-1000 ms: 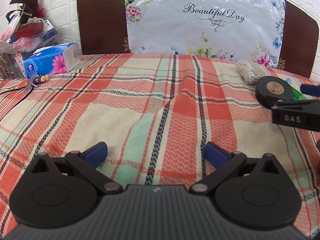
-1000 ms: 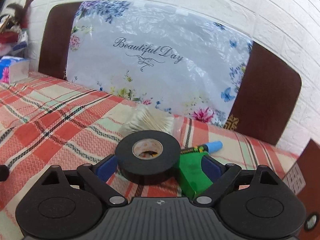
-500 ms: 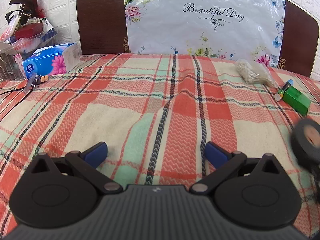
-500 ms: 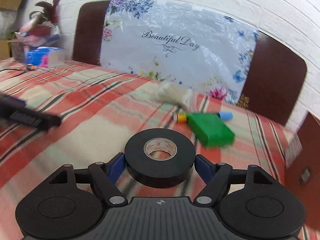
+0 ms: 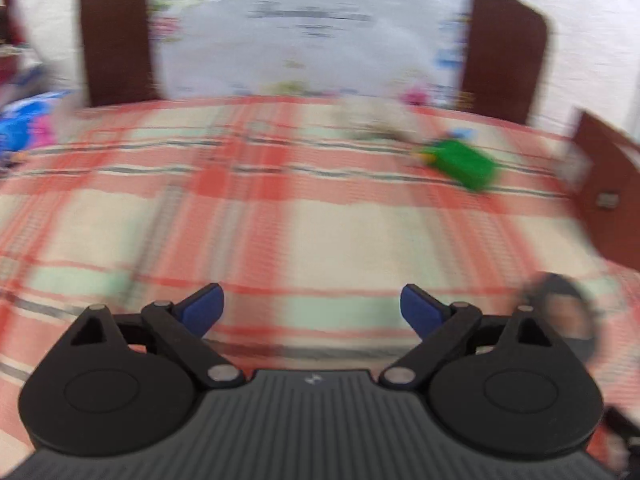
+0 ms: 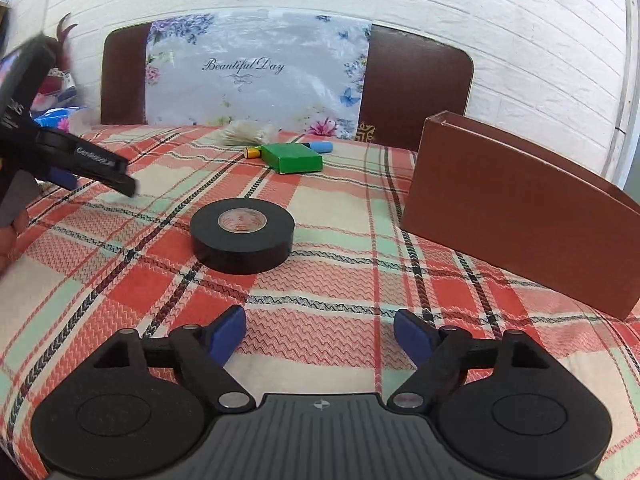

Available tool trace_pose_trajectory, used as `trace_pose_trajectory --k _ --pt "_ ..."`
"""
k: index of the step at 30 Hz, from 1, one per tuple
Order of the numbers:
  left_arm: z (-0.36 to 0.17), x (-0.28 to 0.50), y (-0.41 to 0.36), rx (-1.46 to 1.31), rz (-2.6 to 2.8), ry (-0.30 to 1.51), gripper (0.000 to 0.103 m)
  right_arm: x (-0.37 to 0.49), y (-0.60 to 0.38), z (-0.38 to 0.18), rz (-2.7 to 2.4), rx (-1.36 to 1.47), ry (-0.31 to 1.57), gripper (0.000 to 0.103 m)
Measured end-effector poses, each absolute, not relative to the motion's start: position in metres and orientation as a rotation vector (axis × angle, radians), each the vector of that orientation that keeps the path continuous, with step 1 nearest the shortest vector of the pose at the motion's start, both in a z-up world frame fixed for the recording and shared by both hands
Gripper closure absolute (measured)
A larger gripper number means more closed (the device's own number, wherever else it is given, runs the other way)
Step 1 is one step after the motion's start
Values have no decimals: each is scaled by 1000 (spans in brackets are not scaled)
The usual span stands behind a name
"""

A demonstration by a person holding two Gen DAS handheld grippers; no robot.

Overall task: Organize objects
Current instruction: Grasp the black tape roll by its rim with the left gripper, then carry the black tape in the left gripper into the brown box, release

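Right gripper [image 6: 320, 334], jaws apart and opening with nothing between them, sits at bottom centre; black tape roll [image 6: 242, 234] lies mid-frame on the plaid-covered desk [image 6: 400, 280].

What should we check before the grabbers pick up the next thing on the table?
1. Right gripper empty: ok, its jaws are opening and nothing sits between them.
2. Black tape roll let go: ok, it lies flat on the checked cloth, ahead of the fingers and apart from them.
3. Left gripper empty: ok, jaws wide but closing, only cloth between them.
4. Left wrist view sharp enough to aim: not ok, it is blurred.
5. Next things in sight: ok, green box and battery lie at the far side.
6. Brown box has room inside: cannot tell, only its outside shows.
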State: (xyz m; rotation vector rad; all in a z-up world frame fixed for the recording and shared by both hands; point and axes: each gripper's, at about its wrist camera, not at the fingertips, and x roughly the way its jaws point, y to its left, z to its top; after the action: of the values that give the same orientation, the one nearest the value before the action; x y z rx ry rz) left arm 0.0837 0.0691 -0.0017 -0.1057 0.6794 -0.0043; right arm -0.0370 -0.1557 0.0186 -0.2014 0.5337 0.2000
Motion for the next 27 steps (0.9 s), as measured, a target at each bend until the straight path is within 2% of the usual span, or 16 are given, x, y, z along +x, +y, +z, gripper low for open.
trace_pose_trajectory --k 5,7,9,12,14,16,18,21,27 --pt "23 75 12 -60 -200 638 18 -32 -134 22 313 -321 522 27" --pt "24 78 -4 -26 -223 652 26 -27 -124 21 339 -358 510 28" --pt "19 85 -15 15 -213 700 40 -14 -118 22 365 -351 517 34" --pt "4 99 -19 42 -225 807 42 9 -110 23 392 -312 550 36" --pt "1 101 -21 38 -244 826 43 25 -112 22 406 -257 576 31" --pt "0 106 -24 44 -232 837 44 34 -122 23 426 -176 602 31" --pt "5 104 -28 26 -260 845 71 28 -127 24 424 -159 584 31" --pt "18 98 -41 7 -278 835 72 7 -135 30 360 -172 490 31" --pt "70 93 -105 58 -400 656 70 -10 -182 65 146 -204 252 31"
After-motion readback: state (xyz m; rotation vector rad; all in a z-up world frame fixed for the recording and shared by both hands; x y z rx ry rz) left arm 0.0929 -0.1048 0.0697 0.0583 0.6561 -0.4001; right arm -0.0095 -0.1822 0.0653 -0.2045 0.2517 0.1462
